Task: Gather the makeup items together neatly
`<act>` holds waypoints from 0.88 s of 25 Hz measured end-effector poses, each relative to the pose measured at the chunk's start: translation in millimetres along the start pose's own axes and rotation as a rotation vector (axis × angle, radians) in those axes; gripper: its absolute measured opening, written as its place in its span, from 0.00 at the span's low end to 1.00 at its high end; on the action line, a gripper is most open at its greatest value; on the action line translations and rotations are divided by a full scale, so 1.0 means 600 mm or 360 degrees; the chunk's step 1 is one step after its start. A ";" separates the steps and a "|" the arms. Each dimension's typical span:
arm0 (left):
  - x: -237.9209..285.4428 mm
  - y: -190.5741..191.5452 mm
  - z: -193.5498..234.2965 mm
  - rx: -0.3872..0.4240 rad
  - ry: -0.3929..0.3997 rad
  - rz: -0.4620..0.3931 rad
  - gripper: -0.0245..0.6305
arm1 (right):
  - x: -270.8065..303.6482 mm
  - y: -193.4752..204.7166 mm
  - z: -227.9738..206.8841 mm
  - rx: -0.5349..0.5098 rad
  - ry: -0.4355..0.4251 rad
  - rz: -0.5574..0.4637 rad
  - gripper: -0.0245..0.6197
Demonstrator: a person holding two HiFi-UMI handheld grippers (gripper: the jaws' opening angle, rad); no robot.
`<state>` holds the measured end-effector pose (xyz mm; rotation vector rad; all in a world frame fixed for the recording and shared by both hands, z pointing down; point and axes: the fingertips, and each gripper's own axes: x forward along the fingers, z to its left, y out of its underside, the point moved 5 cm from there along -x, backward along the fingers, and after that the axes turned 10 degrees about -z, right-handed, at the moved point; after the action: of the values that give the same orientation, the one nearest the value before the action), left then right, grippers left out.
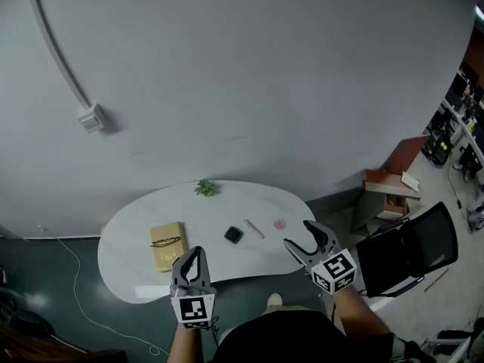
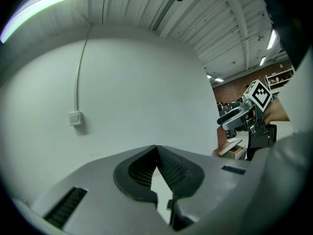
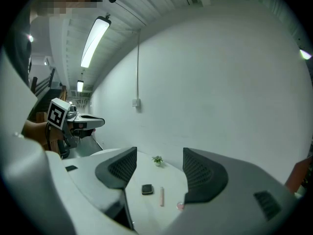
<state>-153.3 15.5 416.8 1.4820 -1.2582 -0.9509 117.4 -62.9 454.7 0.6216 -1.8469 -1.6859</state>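
L gripper (image 1: 198, 251) together, empty | R gripper (image 1: 297, 233) apart | compact (image 1: 233, 235) ahead, between both

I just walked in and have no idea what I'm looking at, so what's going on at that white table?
A person stands at the table with a gripper in each hand, both held above its near edge. The left gripper is shut and empty; the right gripper is open and empty. The makeup lies spread out, not yet gathered: a black compact, a pink stick and a small pink disc. A gold box and a plant sit apart.
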 end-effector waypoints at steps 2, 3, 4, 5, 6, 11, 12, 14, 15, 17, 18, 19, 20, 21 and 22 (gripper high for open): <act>0.021 -0.005 -0.006 0.0003 -0.0011 -0.0005 0.07 | 0.007 -0.003 -0.024 -0.0010 -0.0008 -0.0002 0.48; 0.031 -0.008 -0.008 0.0015 -0.0016 0.0001 0.07 | 0.010 -0.004 -0.036 -0.0010 -0.0010 -0.0006 0.48; 0.041 -0.010 -0.010 0.0026 -0.0022 0.0004 0.07 | 0.014 -0.004 -0.048 -0.0007 -0.0012 -0.0010 0.48; 0.051 -0.012 -0.012 0.0034 -0.0029 0.0002 0.07 | 0.018 -0.004 -0.059 -0.0004 -0.0015 -0.0013 0.48; 0.061 -0.013 -0.014 0.0040 -0.0035 0.0001 0.07 | 0.022 -0.003 -0.070 -0.0003 -0.0019 -0.0017 0.48; 0.087 -0.022 -0.017 0.0063 -0.0075 0.0003 0.07 | 0.036 0.000 -0.106 0.0000 -0.0030 -0.0039 0.48; 0.086 -0.016 -0.016 0.0063 -0.0084 0.0019 0.07 | 0.039 0.002 -0.110 0.0005 -0.0035 -0.0036 0.48; 0.084 -0.006 -0.016 0.0058 -0.0100 0.0050 0.07 | 0.046 0.007 -0.114 0.0016 -0.0048 -0.0025 0.48; 0.084 -0.003 -0.016 0.0051 -0.0106 0.0054 0.07 | 0.051 0.011 -0.115 0.0019 -0.0053 -0.0018 0.48; 0.083 0.001 -0.014 0.0038 -0.0114 0.0040 0.07 | 0.060 0.019 -0.112 0.0022 -0.0061 -0.0007 0.48; 0.082 0.003 -0.012 0.0037 -0.0115 0.0041 0.07 | 0.065 0.023 -0.110 0.0022 -0.0065 -0.0003 0.48; 0.081 0.006 -0.009 0.0041 -0.0114 0.0051 0.07 | 0.070 0.027 -0.108 0.0024 -0.0070 0.0003 0.48; 0.081 0.009 -0.006 0.0046 -0.0111 0.0068 0.07 | 0.074 0.031 -0.106 0.0028 -0.0075 0.0010 0.48; 0.081 0.011 -0.003 0.0048 -0.0109 0.0083 0.07 | 0.077 0.035 -0.105 0.0032 -0.0079 0.0017 0.48; 0.084 0.012 0.000 0.0049 -0.0108 0.0087 0.07 | 0.081 0.038 -0.104 0.0035 -0.0081 0.0024 0.48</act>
<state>-146.8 -34.3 424.4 1.4423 -1.3613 -0.9565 124.4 -138.8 485.4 0.5769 -1.9034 -1.6882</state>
